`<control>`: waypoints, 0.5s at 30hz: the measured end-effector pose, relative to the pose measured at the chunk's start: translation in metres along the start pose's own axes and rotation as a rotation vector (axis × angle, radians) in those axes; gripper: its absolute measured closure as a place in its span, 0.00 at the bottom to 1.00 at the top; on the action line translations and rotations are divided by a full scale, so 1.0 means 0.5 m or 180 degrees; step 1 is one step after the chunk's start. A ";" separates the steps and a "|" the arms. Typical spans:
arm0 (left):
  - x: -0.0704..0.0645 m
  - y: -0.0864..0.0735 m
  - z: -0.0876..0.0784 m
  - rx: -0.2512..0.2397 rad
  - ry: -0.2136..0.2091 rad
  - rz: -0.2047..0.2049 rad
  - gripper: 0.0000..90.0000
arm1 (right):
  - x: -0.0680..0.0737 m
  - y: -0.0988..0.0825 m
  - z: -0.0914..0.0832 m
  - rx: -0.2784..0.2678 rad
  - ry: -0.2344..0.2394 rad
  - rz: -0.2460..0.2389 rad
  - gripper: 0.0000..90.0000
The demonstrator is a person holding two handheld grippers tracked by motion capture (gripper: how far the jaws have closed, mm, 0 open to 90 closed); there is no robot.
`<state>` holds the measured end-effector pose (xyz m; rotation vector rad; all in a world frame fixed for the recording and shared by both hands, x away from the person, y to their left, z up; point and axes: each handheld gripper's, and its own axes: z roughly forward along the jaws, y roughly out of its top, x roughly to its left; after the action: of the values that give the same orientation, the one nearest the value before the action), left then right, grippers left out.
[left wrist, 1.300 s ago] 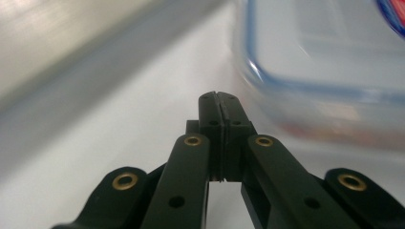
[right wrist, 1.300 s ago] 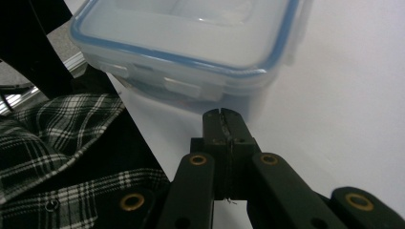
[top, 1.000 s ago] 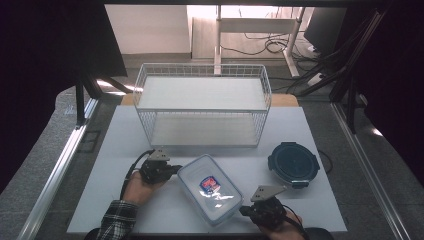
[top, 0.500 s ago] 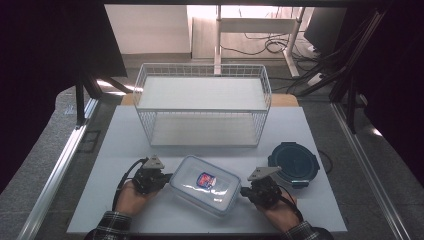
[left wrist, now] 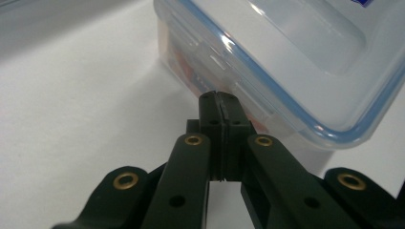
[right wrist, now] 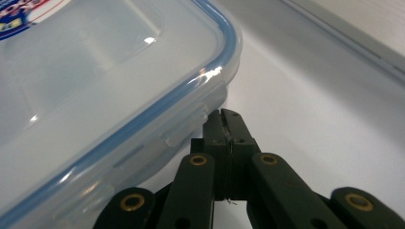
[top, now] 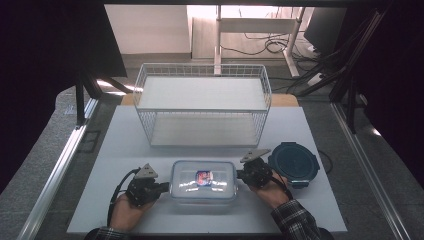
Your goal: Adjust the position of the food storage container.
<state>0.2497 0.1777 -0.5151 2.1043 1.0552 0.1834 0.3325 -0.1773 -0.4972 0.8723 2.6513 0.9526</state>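
Two grippers flank a clear rectangular container (top: 203, 180) with a blue-sealed lid and red-blue label, lying near the table's (top: 320, 130) front edge: left gripper (top: 164, 187) at its nine o'clock, right gripper (top: 241, 174) at three, both jaws pinched together, empty.

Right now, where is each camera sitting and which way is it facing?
High view: above the person's side, looking forward and down on the table; both hands, left gripper, right gripper.
Left gripper view: rides that gripper, along shut jaws at the clear container.
Right gripper view: the same, toward its opposite end.
All share the container.
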 end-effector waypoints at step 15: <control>0.028 -0.007 -0.036 -0.0290 0.0228 0.0054 0.49 | 0.010 -0.045 -0.060 -0.0227 -0.0121 -0.0201 0.71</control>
<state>0.2488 0.1997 -0.5079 2.0382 1.0513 0.3114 0.3070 -0.2041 -0.4881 0.7783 2.5797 0.9986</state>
